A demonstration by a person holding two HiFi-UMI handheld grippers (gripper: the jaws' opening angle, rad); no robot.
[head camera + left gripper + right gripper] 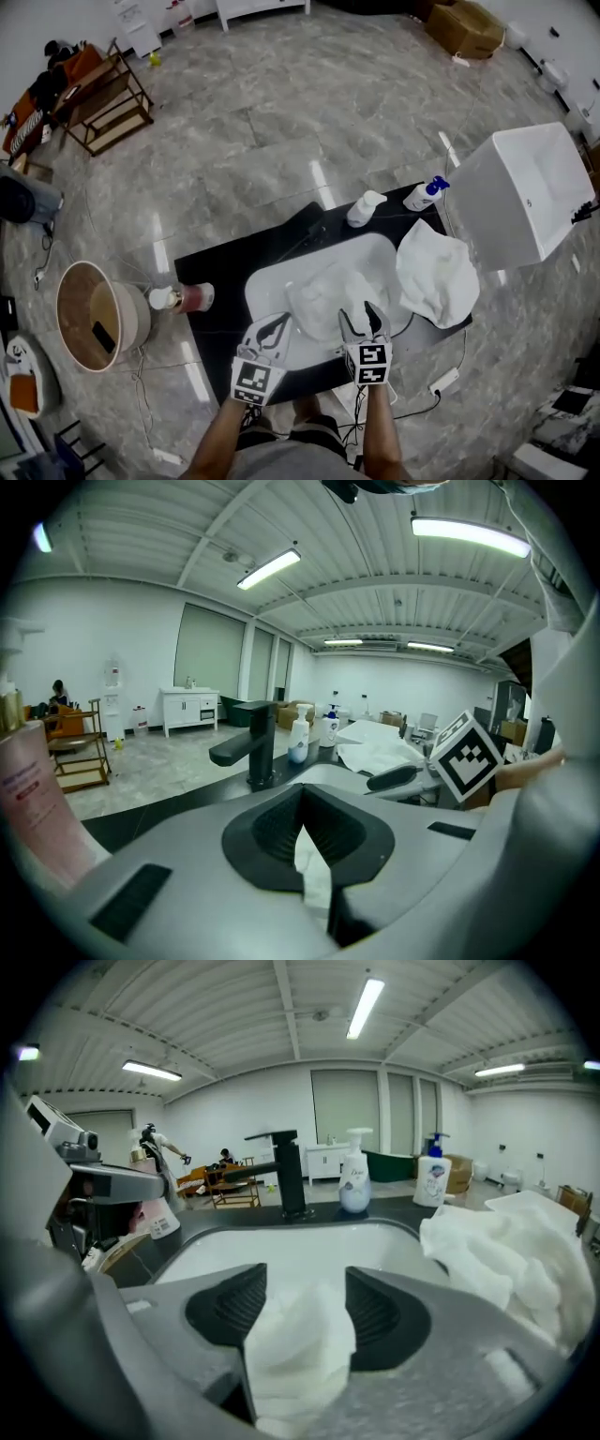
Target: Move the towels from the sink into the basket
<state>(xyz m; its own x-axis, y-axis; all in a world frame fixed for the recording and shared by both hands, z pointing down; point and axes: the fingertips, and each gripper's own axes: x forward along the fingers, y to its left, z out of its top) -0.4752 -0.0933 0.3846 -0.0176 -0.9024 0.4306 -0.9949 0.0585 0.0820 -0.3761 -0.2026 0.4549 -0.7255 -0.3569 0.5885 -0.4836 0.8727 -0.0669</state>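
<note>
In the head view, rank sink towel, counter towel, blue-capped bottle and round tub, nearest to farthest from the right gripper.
1. Sink towel, directly ahead.
2. Counter towel, to the right.
3. Blue-capped bottle, back right.
4. Round tub, floor, far left.

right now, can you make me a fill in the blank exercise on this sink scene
1. The faucet behind the sink is ____ in colour.
2. The right gripper has a white ____ between its open jaws.
3. Behind the sink stand ____ pump bottles.
4. A second towel lies on the counter, on the person's ____ of the sink.

Missing words: black; towel; two; right
</note>
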